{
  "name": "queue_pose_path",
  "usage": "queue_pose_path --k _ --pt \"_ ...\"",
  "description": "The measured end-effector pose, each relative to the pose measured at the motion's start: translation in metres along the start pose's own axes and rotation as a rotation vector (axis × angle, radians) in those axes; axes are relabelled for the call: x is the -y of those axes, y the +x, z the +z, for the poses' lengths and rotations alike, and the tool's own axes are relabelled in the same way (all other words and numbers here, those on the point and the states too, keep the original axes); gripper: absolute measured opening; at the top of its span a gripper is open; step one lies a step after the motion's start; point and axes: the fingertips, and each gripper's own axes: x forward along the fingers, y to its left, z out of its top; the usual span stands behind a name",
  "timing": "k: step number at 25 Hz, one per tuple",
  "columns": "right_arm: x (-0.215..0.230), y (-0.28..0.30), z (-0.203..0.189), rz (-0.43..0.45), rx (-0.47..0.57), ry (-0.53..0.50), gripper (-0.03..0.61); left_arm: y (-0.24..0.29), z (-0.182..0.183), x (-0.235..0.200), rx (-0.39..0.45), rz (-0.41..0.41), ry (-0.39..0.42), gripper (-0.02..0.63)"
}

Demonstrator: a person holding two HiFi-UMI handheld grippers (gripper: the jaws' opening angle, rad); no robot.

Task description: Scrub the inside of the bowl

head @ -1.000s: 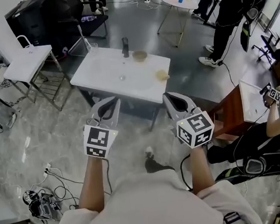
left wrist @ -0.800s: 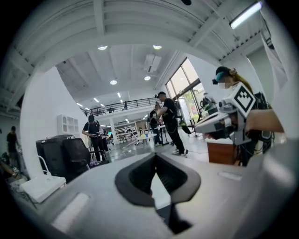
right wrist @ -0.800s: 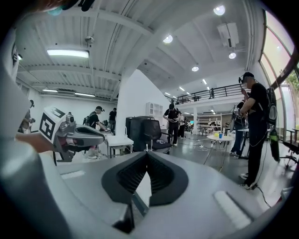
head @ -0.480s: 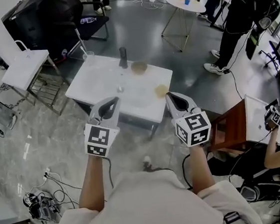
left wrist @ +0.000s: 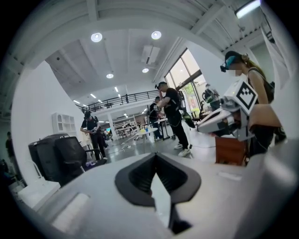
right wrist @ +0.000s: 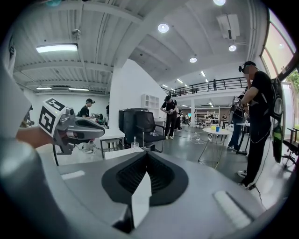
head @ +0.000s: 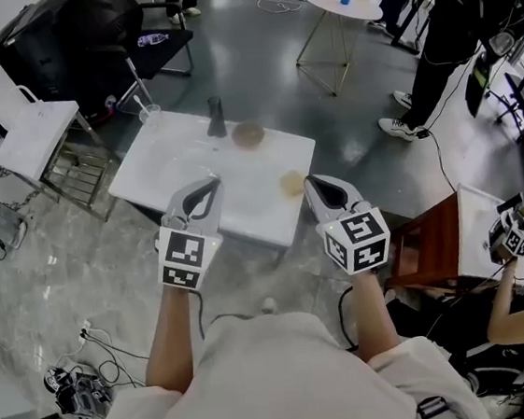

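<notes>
Big open hall with a shiny grey floor, other people busy off to the sides, and a white table [head: 182,171] sits right in front of the person wearing the camera. The bowl [head: 248,135] is a tan one, upright on the far half of that table, with a dark bottle [head: 216,118] just beside it on the left and a glass [head: 150,116] out at the far left corner. A small yellowish pad [head: 291,184], probably the scrubber though it's too small to be sure, lies nearer the front edge. Both tools are held out level over the near edge: the left gripper [head: 205,185] has its jaws pressed together with nothing in them, and the right gripper [head: 314,185] is the same, closed and empty. So the bowl lies straight ahead and roughly between the two, well apart from both, while the pad is just beside the right gripper's tip. Looks like the right one is better placed to take the pad, leaving the left to steady the bowl. It's round, so the approach angle shouldn't matter much
</notes>
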Motion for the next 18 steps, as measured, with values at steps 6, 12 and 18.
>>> queue_pose_path --k 6,12,18 --pt "0.021 0.019 -0.015 -0.013 -0.025 0.031 0.008 0.035 -0.015 -0.005 -0.056 -0.011 -0.01 0.003" --pt "0.053 0.043 -0.036 -0.045 -0.067 0.088 0.05 0.089 -0.026 -0.018 -0.087 -0.051 -0.001 0.005" --pt "0.087 0.086 -0.056 -0.078 -0.133 0.144 0.091 0.159 -0.05 -0.036 -0.143 -0.127 0.022 0.005"
